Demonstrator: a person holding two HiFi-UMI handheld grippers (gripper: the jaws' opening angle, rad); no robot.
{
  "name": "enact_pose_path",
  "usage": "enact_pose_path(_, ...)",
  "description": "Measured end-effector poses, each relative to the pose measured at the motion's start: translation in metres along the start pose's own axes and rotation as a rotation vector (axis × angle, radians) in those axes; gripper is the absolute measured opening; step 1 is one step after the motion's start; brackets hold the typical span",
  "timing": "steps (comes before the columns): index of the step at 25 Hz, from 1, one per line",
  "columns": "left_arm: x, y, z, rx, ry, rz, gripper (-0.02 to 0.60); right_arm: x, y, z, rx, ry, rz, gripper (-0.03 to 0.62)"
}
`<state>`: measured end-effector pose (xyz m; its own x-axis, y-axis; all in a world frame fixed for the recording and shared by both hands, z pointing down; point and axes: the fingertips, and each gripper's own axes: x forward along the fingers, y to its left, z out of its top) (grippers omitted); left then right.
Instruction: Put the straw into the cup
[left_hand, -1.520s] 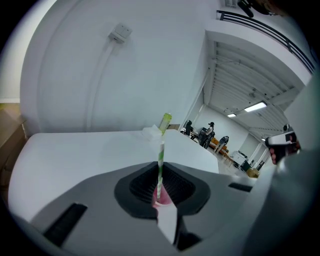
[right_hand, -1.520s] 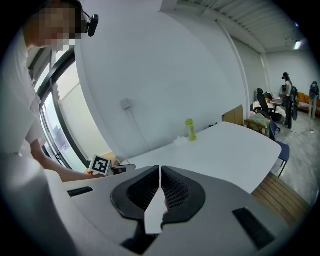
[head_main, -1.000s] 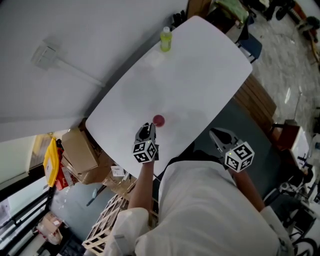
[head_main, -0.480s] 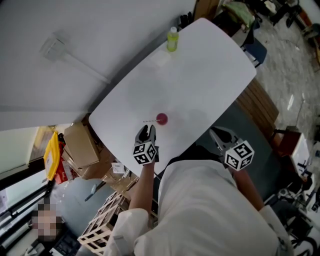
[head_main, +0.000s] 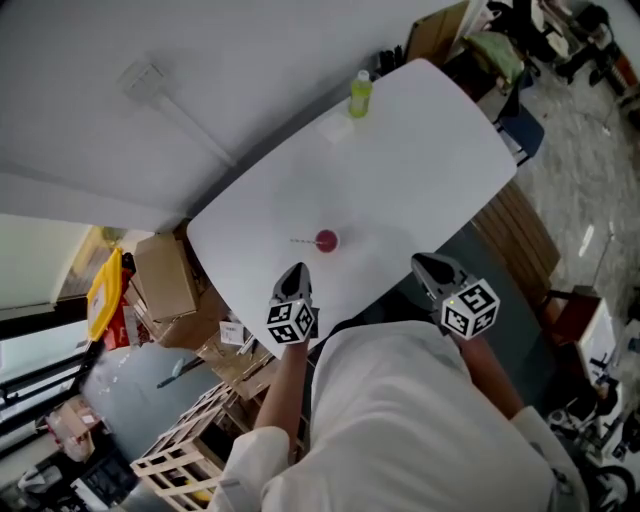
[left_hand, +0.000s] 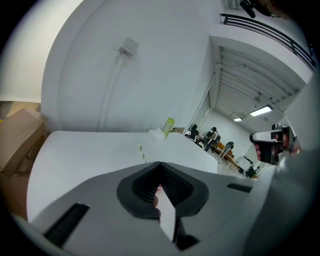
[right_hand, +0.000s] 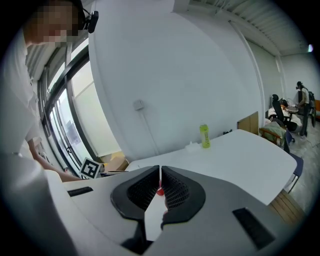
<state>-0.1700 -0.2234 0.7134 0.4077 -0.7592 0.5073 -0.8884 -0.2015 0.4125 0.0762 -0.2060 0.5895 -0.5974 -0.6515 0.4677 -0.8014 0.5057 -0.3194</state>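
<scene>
Over the one white oval worktop (head_main: 420, 190), my left tongs (head_main: 296, 272) have drawn back and clenched on nothing; my right tongs (head_main: 426, 265) are clenched empty too. One yellow-green plastic bottle (head_main: 360, 93), one small red cup (head_main: 326, 240), one thin pale straw (head_main: 300, 241) lying just beside it, so it isn't in yet.

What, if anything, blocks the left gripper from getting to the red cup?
Probably nothing, so likely yes: only bare table lies between the left gripper and the red cup. Its jaws are shut, so they would need opening first.
</scene>
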Motion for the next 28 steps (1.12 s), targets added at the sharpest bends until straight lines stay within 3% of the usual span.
enact_pose_path(6, -0.026, -0.04, 0.004, -0.036, -0.055, 0.011, 0.002, -0.009, -0.004, 0.004, -0.035, 0.001, 0.097, 0.037)
enact_pose_path(15, -0.077, -0.106, -0.006, -0.15, -0.152, 0.0, 0.002, -0.042, -0.023, -0.004, -0.098, 0.033, 0.223, 0.037)
enact_pose_path(28, -0.148, -0.194, -0.041, -0.204, -0.299, 0.116, 0.002, -0.108, -0.047, -0.031, -0.156, 0.05, 0.388, 0.037)
